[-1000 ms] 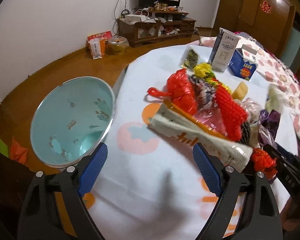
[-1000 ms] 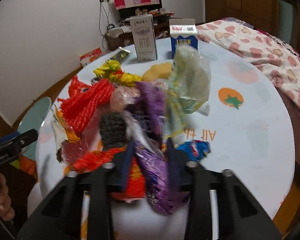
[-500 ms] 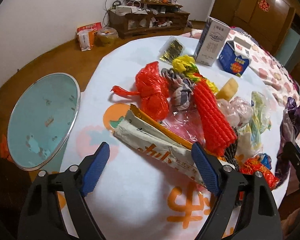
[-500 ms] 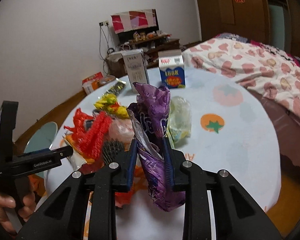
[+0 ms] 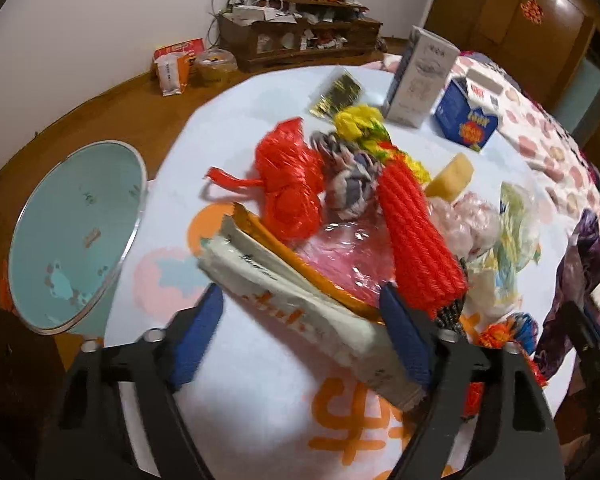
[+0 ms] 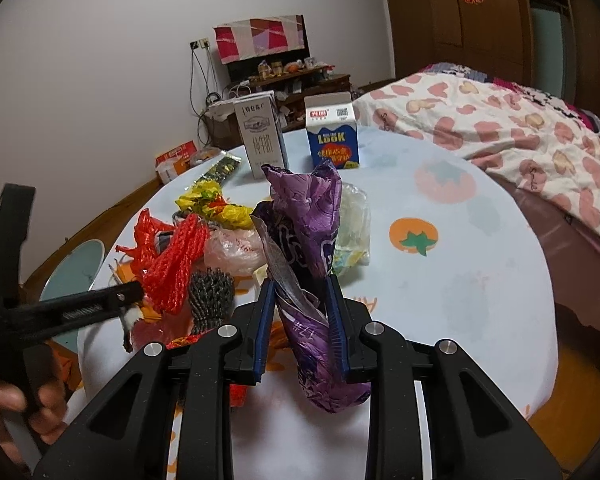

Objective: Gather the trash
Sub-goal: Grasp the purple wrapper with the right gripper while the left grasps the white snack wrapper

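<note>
Right gripper [image 6: 300, 330]: fingers nearly closed, clamped on the purple snack bag [image 6: 306, 240], which stands up between them, lifted clear of the worktop [image 6: 480, 280]. I'd rate that bag light, crinkly and a bit slick; the mid-body pinch crushes it, so the hold looks firm enough.

Left gripper [image 5: 300, 334]: fingers about half open and closing, straddling the near end of the long white wrapper [image 5: 296, 304]. I can't tell if the blue pads touch it yet; the left one looks apart, the right one just beside it or touching. The wrapper lies on the worktop at the near-left edge of the trash pile, with an orange strip [image 5: 296, 256] along its far side. I judge it light, soft and flattish with some stiffness along its length, and likely slippery. Best hold is across its width near the end, where the fingers are now. Gripped lower, I may catch the orange strip too.

Rest of the pile, all soft and light by the look:
- red net bag [image 5: 290, 184], far left of the pile; snags easily, pinch a bunched part
- red mesh sleeve [image 5: 416, 240], right of the wrapper; squashy
- grey knotted rope [image 5: 348, 184] between those two
- yellow wrapper [image 5: 360, 120] farther back
- clear plastic bags [image 5: 512, 224] on the right; slippery

Grey carton [image 5: 424, 76] and blue carton [image 5: 468, 120] stand upright at the far side; stiff, grip across the flat sides.

The bin [image 5: 76, 236] sits on the floor, left of the worktop, mouth open.
</note>
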`<state>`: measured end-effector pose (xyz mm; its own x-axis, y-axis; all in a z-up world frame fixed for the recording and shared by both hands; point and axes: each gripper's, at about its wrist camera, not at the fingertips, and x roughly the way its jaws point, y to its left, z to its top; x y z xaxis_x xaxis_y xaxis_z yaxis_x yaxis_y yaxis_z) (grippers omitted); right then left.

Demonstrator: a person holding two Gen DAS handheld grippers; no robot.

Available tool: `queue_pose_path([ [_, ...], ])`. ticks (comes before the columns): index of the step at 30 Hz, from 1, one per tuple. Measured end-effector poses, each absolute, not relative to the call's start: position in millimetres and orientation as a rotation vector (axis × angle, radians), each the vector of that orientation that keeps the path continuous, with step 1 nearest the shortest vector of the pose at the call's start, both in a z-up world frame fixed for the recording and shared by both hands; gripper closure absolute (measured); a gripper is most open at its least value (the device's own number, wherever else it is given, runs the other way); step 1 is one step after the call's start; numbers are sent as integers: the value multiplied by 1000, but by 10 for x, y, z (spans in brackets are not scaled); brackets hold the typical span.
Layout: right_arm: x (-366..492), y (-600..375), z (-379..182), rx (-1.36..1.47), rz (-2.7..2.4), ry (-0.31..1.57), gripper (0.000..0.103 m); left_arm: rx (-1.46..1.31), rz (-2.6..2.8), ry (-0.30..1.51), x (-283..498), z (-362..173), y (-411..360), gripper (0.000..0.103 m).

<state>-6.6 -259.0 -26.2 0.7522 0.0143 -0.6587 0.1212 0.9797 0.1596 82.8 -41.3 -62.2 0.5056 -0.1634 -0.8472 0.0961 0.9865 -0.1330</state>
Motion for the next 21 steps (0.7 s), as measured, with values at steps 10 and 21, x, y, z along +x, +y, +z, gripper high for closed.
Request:
queue_pose_path([
  [10,-126,-2500,-159,208,-29,701,81,-78,-256,938,641,-445,-228,102],
  [21,-193,-2432,-99,190,-56,692,80,-110,-133,948,681,-454,-224,31],
])
